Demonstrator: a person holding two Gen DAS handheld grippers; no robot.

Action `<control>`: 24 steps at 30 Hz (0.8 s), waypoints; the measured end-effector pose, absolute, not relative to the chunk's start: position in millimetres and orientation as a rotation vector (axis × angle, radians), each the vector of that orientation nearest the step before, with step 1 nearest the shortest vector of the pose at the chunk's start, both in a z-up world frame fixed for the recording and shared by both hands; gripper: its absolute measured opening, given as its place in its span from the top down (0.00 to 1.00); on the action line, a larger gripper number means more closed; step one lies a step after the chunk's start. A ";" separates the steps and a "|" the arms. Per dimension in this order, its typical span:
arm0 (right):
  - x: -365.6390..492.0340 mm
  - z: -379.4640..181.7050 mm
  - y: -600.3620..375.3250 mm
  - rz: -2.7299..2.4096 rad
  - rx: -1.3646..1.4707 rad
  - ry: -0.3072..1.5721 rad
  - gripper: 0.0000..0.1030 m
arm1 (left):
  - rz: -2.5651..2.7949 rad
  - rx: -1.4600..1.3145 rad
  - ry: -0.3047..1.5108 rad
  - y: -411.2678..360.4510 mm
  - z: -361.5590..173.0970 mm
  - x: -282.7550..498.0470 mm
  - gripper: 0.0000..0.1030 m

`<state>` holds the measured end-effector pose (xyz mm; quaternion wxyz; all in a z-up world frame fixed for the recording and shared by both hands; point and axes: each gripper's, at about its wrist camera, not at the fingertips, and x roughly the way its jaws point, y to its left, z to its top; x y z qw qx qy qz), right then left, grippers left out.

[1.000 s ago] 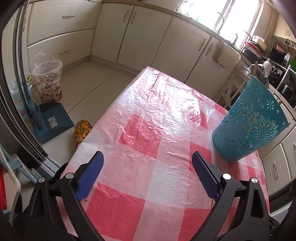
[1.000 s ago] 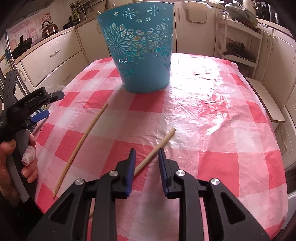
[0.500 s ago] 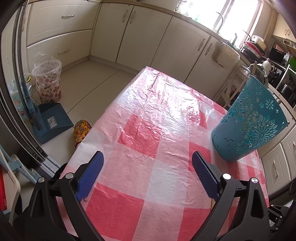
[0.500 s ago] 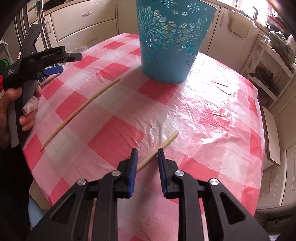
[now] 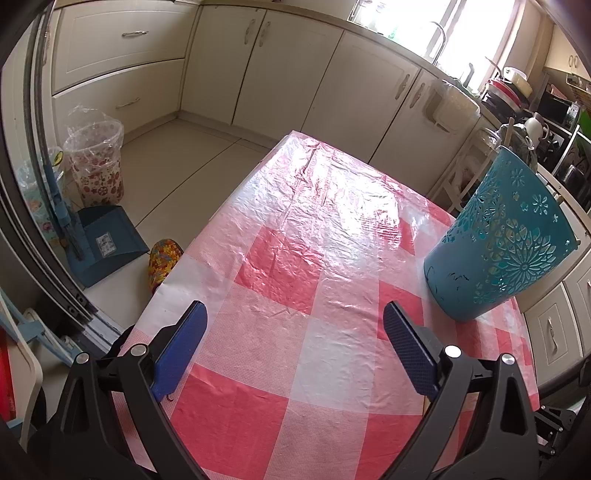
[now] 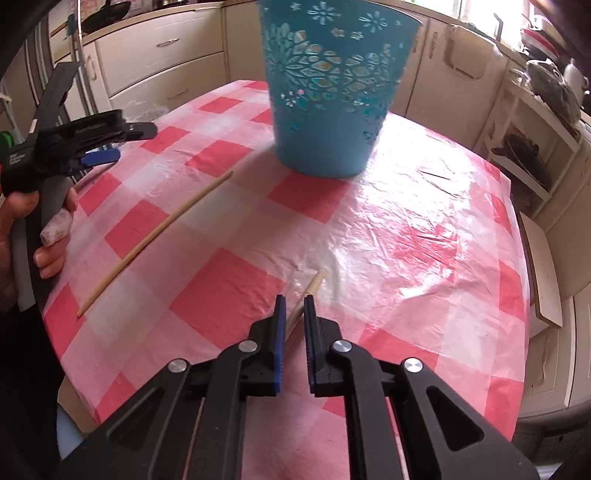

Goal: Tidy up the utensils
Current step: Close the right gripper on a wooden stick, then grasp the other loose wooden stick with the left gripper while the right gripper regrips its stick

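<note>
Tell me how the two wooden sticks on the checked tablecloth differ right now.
The long stick lies free on the tablecloth, touched by no claw; the short stick runs between the fingers of the right claw, which are closed in around it. The long stick looks thinner; the short stick looks thicker. The long stick lies nearer the left claw. Both are pale wood and lie outside the blue basket.

Cream cabinets [image 5: 288,74] line a tiled floor [image 5: 177,166]; bright window [image 5: 443,22] behind.
</note>
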<state>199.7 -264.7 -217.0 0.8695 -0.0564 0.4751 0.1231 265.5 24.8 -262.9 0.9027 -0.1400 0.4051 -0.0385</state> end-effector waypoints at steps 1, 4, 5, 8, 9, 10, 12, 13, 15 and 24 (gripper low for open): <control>201.1 -217.0 -267.4 0.246 -0.106 0.993 0.90 | -0.080 -0.289 0.838 24.9 -262.9 265.7 0.11; 204.8 -217.8 -269.9 0.195 -0.087 0.989 0.91 | -0.080 -0.285 0.838 24.9 -262.8 265.1 0.11; 203.9 -217.6 -272.6 0.190 -0.064 0.994 0.91 | -0.078 -0.284 0.838 25.0 -262.9 264.9 0.11; 200.6 -218.4 -277.3 0.194 0.003 1.011 0.90 | -0.083 -0.284 0.830 24.5 -262.2 263.6 0.11; 198.8 -218.5 -277.2 0.193 0.008 1.008 0.90 | -0.090 -0.280 0.819 23.6 -260.7 261.6 0.10; 197.6 -218.8 -277.6 0.191 0.017 1.004 0.90 | -0.095 -0.269 0.812 20.8 -259.3 259.8 0.10; 197.1 -219.5 -279.1 0.188 0.041 0.999 0.90 | -0.118 -0.196 0.825 7.5 -256.7 257.0 0.09; 197.5 -219.8 -280.0 0.186 0.049 0.998 0.90 | -0.134 -0.140 0.835 -3.9 -255.8 254.1 0.09; 197.4 -220.2 -280.2 0.181 0.051 0.993 0.90 | -0.178 -0.032 0.841 -27.5 -255.1 243.5 0.09; 194.4 -220.6 -275.8 0.179 0.026 0.974 0.79 | -0.217 0.229 0.908 -99.4 -264.8 236.3 0.12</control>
